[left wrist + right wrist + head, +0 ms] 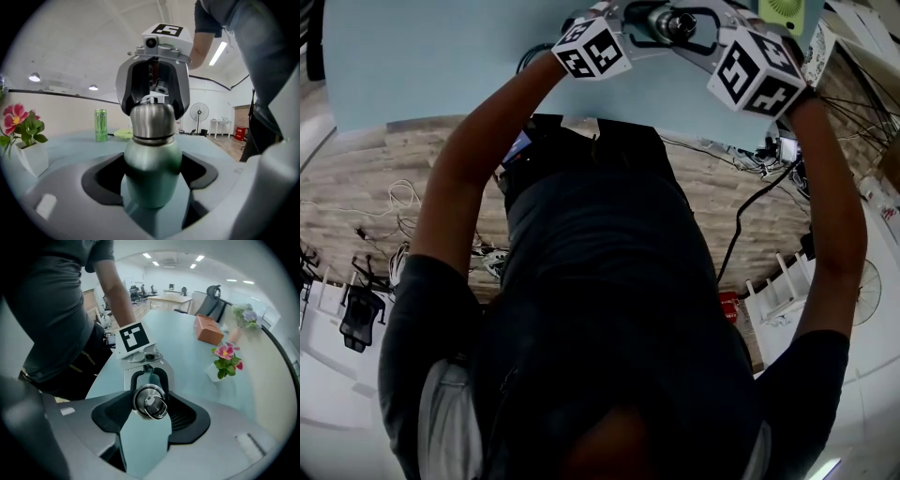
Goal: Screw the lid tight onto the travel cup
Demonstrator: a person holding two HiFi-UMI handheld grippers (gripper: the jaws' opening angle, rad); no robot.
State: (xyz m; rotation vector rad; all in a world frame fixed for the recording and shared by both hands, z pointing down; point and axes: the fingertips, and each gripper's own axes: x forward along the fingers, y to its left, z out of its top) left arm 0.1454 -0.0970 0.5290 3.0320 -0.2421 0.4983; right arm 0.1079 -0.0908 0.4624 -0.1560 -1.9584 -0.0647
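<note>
Sage-green travel cup [152, 176] with rounded shoulder, held in the air over the pale blue table [70, 146], left gripper [152, 187] clamped round its body, right gripper [149, 409] clenched on the brushed-steel lid [152, 121], wire ring on top

Broad bare tabletop [187, 352], flower pot [224, 363] and orange box [209, 330] near one edge, green can [101, 125] standing apart.

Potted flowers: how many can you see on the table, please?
2: a pink one at the table's edge; a blurred purple one farther along, near the orange box. Others may be hidden.
</note>
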